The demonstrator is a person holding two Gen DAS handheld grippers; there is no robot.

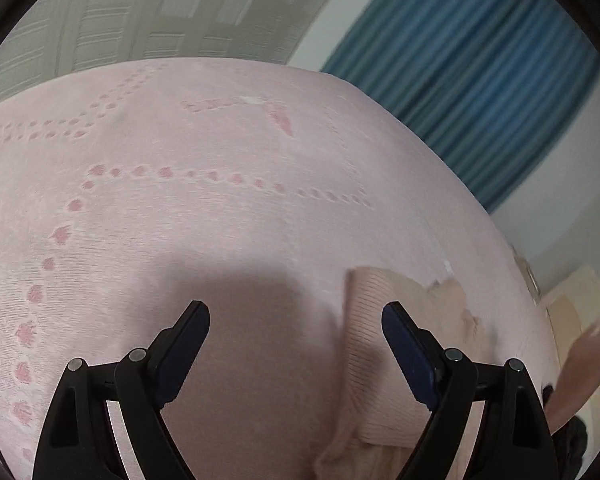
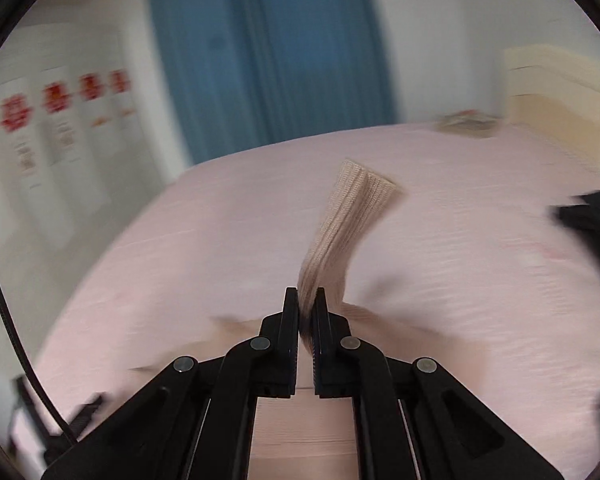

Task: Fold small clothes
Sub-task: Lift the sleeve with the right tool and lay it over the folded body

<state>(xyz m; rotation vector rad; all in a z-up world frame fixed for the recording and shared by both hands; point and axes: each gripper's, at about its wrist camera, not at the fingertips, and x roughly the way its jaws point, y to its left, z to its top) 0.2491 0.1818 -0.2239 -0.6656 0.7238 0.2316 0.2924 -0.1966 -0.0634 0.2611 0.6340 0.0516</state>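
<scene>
A beige ribbed knit garment (image 1: 376, 340) lies on the pink bedspread (image 1: 220, 208), at the lower right of the left wrist view. My left gripper (image 1: 296, 312) hangs open over bare bedspread just left of the garment's edge, with nothing between its fingers. In the right wrist view my right gripper (image 2: 309, 292) is shut on a strip of the same garment (image 2: 348, 216), probably a sleeve. The strip stands up from the jaws with its cuffed end lifted off the bed. More of the garment lies beneath the gripper.
A blue curtain (image 2: 260, 48) hangs behind the bed's far edge. A beige headboard (image 2: 556, 92) stands at the right, with a small bundle of cloth (image 2: 466, 122) near it. A dark garment (image 2: 588, 212) lies at the right. A person's hand (image 1: 584, 364) shows at the right edge.
</scene>
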